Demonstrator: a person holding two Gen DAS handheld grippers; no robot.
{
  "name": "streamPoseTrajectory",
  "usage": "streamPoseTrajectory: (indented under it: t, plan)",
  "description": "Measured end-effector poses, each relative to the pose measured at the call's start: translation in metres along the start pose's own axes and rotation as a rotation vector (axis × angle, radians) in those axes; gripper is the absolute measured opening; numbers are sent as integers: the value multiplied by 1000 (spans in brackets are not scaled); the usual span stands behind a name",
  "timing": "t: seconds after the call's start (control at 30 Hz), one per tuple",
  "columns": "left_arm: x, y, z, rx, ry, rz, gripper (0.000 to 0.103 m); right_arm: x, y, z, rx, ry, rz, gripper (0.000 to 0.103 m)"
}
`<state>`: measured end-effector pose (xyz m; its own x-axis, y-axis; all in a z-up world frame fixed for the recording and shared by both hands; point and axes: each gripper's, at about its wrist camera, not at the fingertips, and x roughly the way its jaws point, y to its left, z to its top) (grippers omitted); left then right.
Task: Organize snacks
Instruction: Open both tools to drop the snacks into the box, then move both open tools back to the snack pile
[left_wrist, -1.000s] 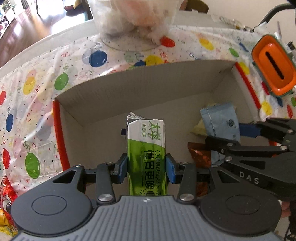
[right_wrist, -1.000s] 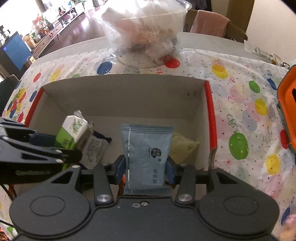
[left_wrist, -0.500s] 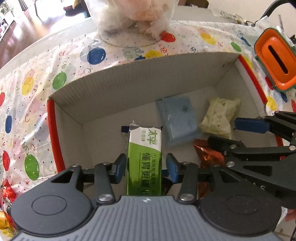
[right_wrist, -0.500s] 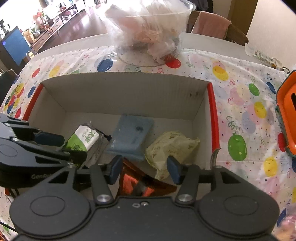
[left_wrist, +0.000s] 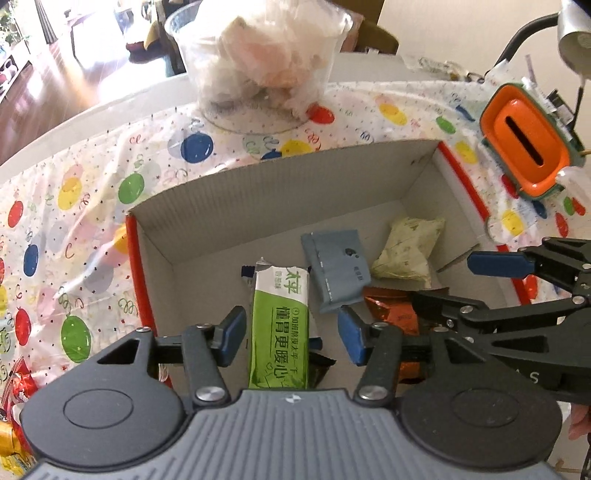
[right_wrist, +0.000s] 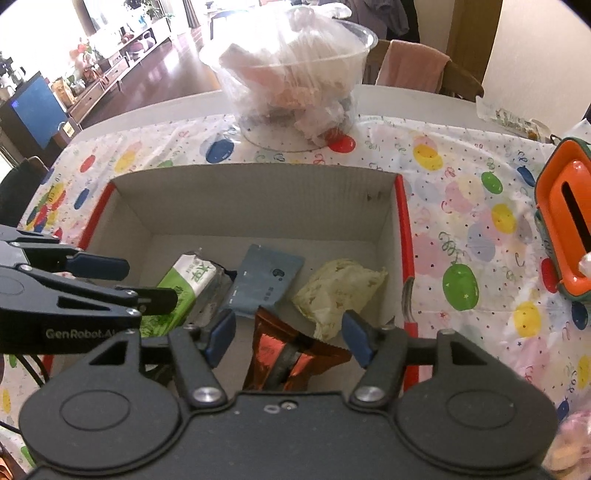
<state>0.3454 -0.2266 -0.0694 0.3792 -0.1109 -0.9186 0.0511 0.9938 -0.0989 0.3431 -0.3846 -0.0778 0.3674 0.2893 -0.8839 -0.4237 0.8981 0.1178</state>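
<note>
now both grippers hang over the open cardboard box (left_wrist: 280, 192) on the balloon-print cloth (left_wrist: 92, 206), pointing steeply down into it. the left gripper (left_wrist: 291, 332) has just been opening its jaws: the green bar (left_wrist: 279, 332) stands between the blue pads with a clear gap on each side, so it is released, its far end leaning on a dark wrapper at the box floor. the right gripper (right_wrist: 288, 334) has also just been opening and grips nothing; below its spread jaws lies the orange foil pack (right_wrist: 291, 354). on the box floor, the blue packet (right_wrist: 267, 280) lies flat just right of the green bar, its near end over the foil pack, and the pale yellow bag (right_wrist: 341, 291) sits beside it toward the red-edged right wall. in the left view the right gripper reaches in from the right, over the foil pack. beyond the box stands a clear tub (right_wrist: 295, 85) stuffed with wrappers, and an orange container (left_wrist: 524, 147) sits on the cloth to the right.
</note>
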Motion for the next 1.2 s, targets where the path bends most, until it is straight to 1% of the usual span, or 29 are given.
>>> streamPoseTrajectory:
  t: [0.2, 0.33, 0.4, 0.47, 0.63, 0.73, 0.77, 0.9, 1.0, 1.17, 1.2]
  plan:
    - [-23, 0, -10, 18, -60, -13, 55, -21, 8, -5, -12, -40, 16, 67]
    - [-39, 3, -18, 21, -101, -17, 56, -36, 16, -8, -22, -72, 29, 74]
    - [-47, 6, -22, 22, -119, -26, 57, -43, 20, -9, -26, -87, 36, 75]
    - [-53, 8, -26, 26, -136, -27, 61, -49, 25, -11, -33, -102, 40, 75]
    - [-70, 18, -38, 33, -182, -35, 62, -62, 40, -15, -56, -138, 53, 79]
    - [-80, 23, -45, 37, -217, -32, 65, -68, 50, -19, -77, -159, 54, 81]
    - [-84, 26, -49, 38, -231, -27, 68, -70, 53, -20, -78, -166, 57, 82]
    - [-98, 37, -61, 41, -273, -30, 69, -78, 67, -26, -82, -198, 74, 87]
    - [-108, 46, -72, 47, -307, -20, 74, -82, 78, -31, -81, -214, 91, 87]
    - [-120, 66, -93, 46, -335, -13, 76, -85, 101, -40, -84, -233, 115, 88]
    - [-122, 70, -97, 43, -338, -15, 76, -85, 106, -41, -89, -235, 120, 90]
